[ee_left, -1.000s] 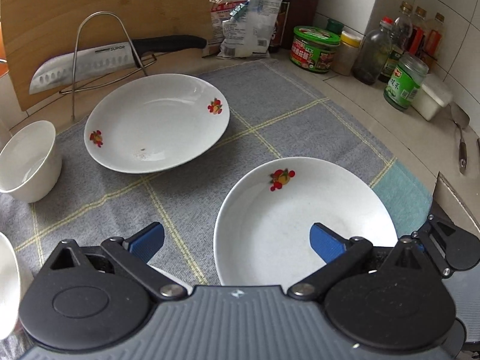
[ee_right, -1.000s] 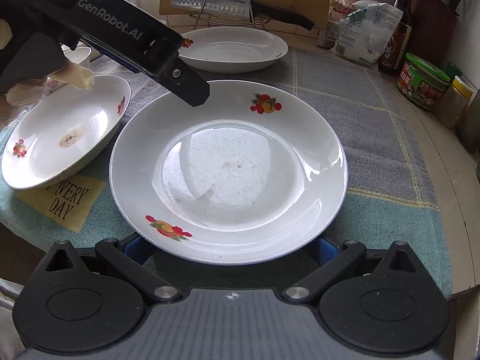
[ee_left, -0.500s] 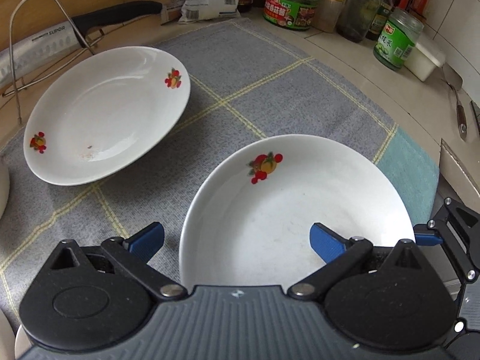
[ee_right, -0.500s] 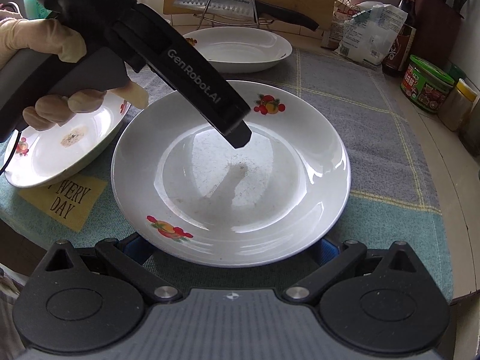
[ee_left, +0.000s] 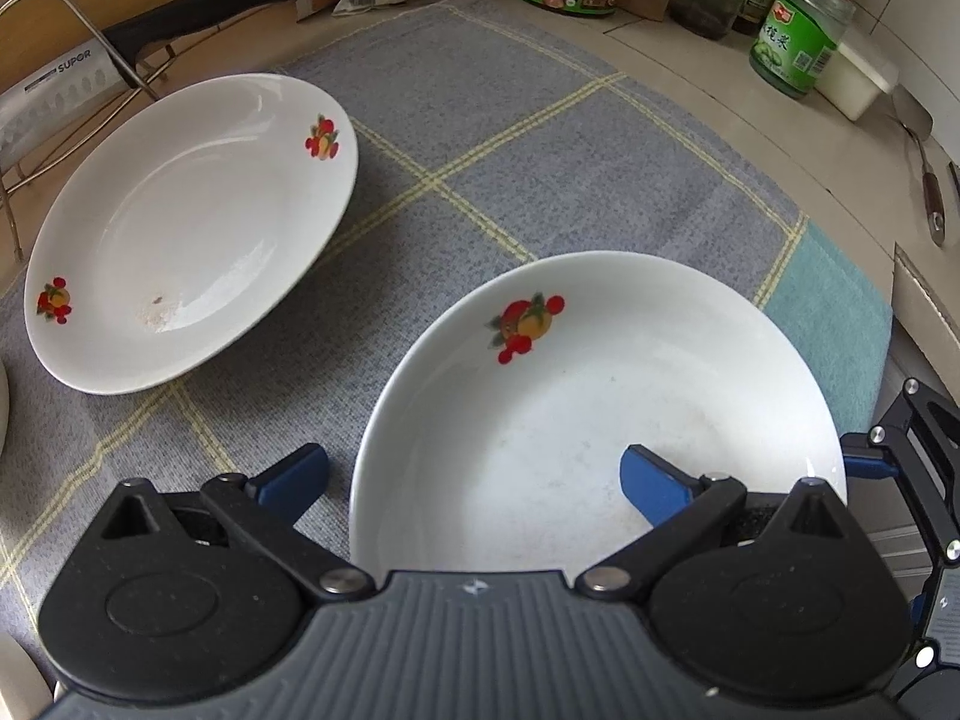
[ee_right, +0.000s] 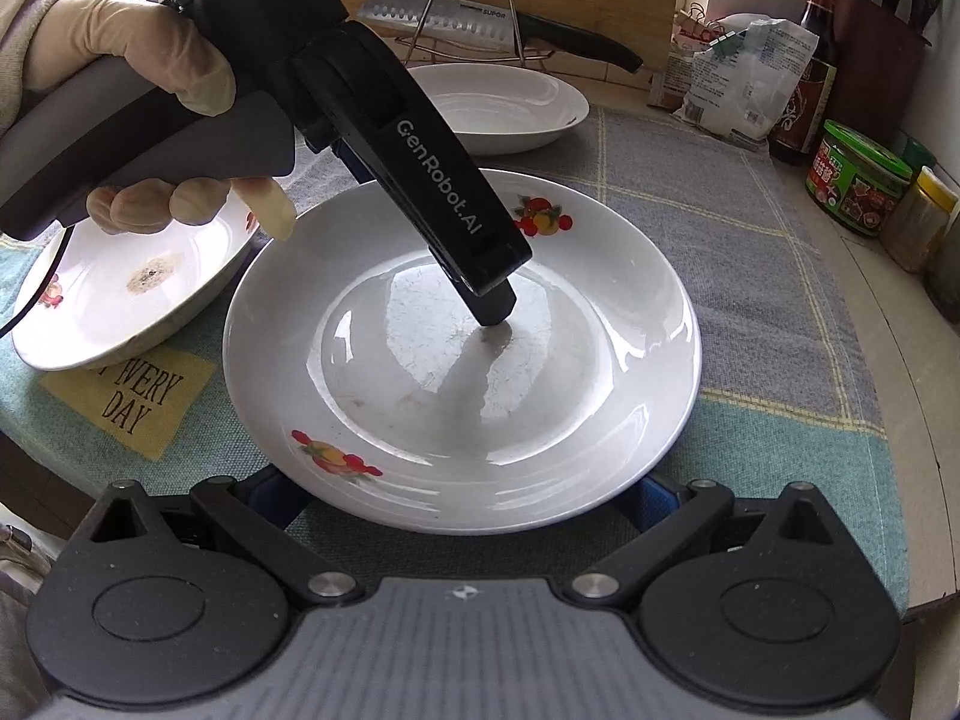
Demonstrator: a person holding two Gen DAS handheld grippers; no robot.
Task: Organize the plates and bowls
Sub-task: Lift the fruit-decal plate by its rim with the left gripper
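Observation:
A white plate with fruit prints [ee_right: 462, 360] lies on the grey checked cloth [ee_right: 750, 276]; it also shows in the left wrist view [ee_left: 600, 420]. My left gripper [ee_left: 474, 474] is open, one finger inside the plate and one outside its left rim; in the right wrist view its fingers [ee_right: 492, 294] reach down onto the plate's middle. My right gripper [ee_right: 462, 498] is open, its blue fingertips mostly hidden under the plate's near rim. A second plate [ee_left: 192, 228] lies far left, and a third plate [ee_right: 138, 288] lies left, with a brown stain.
A knife in a wire rack [ee_right: 474, 18] and a cutting board stand at the back. Jars [ee_right: 858, 186], bottles and a bag [ee_right: 744, 78] line the right and back. The counter edge runs along the right. A yellow label [ee_right: 129, 402] lies on the cloth.
My left gripper has moved forward and down over the near plate, until its fingers reach the plate's middle. My right gripper has stayed at the plate's near rim.

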